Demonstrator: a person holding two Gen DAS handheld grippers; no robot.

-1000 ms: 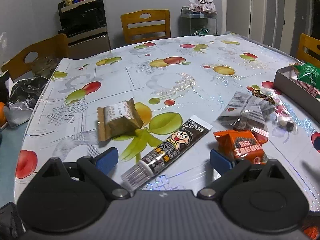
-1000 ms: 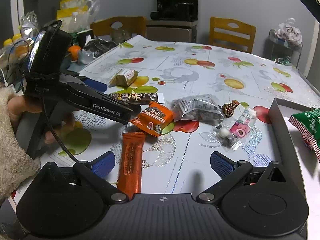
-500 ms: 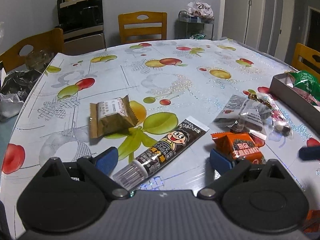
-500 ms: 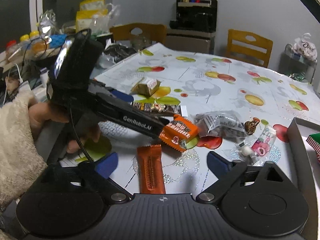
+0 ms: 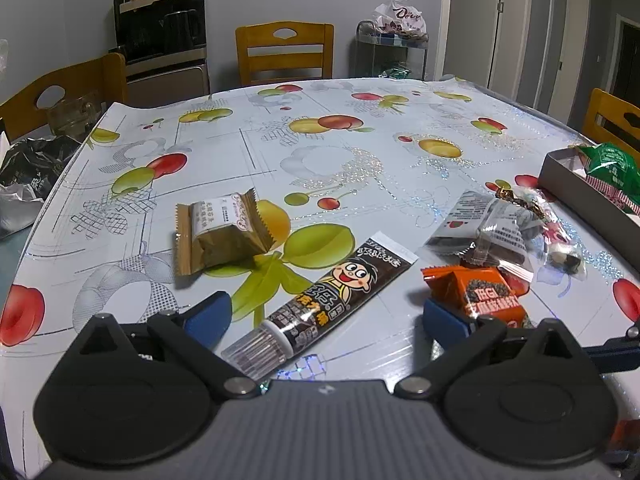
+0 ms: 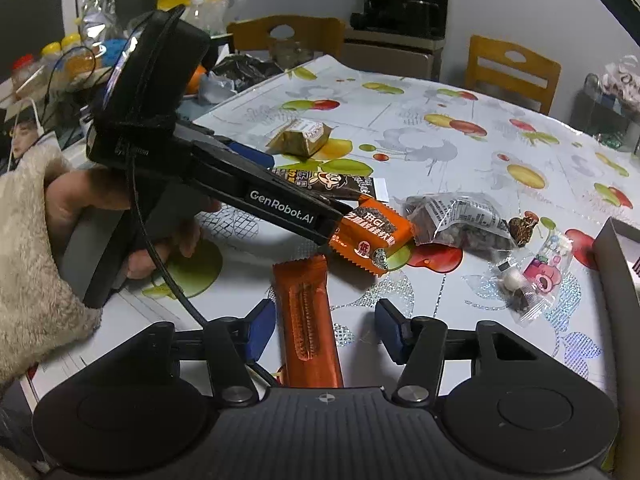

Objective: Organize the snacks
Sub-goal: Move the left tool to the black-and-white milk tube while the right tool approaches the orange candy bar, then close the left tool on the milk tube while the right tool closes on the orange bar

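Right gripper [image 6: 324,330] jaws have just been closing w/ the orange bar [image 6: 308,320] lying btwn them, not pinched yet imo, left gripper [image 5: 324,318] spread over the choco tube [image 5: 320,306], so the slick wrapper could squirt out sideways b4 the box [image 6: 612,264] off to the right.

1. My right claw [image 6: 324,330] has blue pads on black arms.
2. My left claw [image 5: 324,316] has the same blue pads and black arms.
3. The table [image 5: 360,168] at frame centre wears a white cloth printed with red, yellow and green fruit.
4. The long bar [image 6: 306,316] at lower centre is shiny orange.
5. The square packet [image 6: 370,234] is orange with a dark panel.
6. The tube [image 5: 320,306] is black and brown with a cartoon face.
7. The wrapped cake [image 5: 224,236] is gold-brown with a white label.
8. The chairs [image 5: 286,54] at the upper edge are yellow-brown wood.
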